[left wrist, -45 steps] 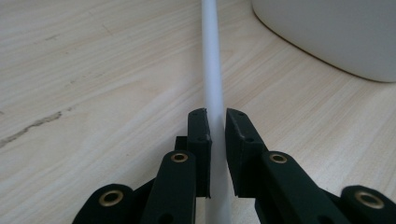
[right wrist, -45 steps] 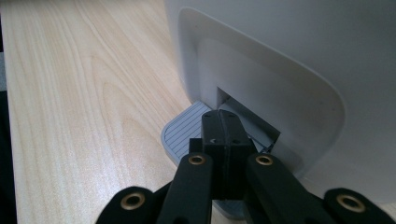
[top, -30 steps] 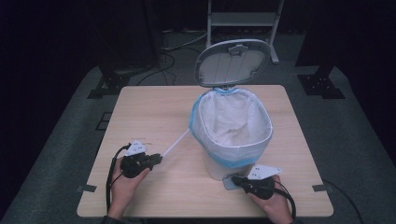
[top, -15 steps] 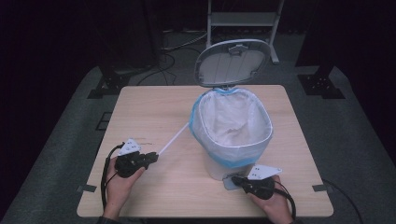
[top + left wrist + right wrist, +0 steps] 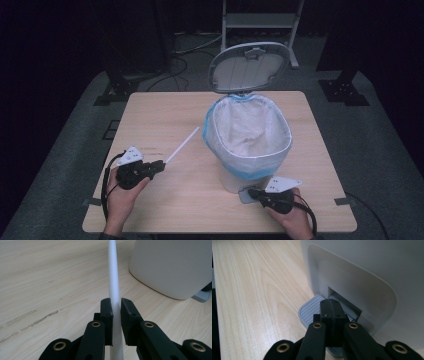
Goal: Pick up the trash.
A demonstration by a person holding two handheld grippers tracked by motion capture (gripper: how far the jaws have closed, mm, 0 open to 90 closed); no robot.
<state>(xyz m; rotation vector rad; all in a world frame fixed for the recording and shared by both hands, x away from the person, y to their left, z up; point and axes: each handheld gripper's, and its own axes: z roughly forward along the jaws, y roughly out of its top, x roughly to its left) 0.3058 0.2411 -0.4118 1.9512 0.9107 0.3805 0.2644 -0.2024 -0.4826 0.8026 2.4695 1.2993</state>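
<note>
We see a wooden table (image 5: 165, 210) with a white bin (image 5: 248, 145) standing near its middle, a bit toward the right edge. The bin has a white bag (image 5: 247, 131) inside, folded over its rim, and its lid (image 5: 248, 67) stands open toward the far edge.

Our left gripper (image 5: 158, 166) is near the front left corner of the table. Its jaws squeeze a long white straw (image 5: 113, 277). The straw (image 5: 182, 145) points away from the gripper toward the bin, and its far tip stops just short of the bin. In the left gripper view the straw runs up between the two black jaws.

Our right gripper (image 5: 251, 192) is near the front right corner, at the foot of the bin. Its jaws are pressed together with nothing between them. They rest on the grey foot pedal (image 5: 310, 310) at the bottom of the bin.
</note>
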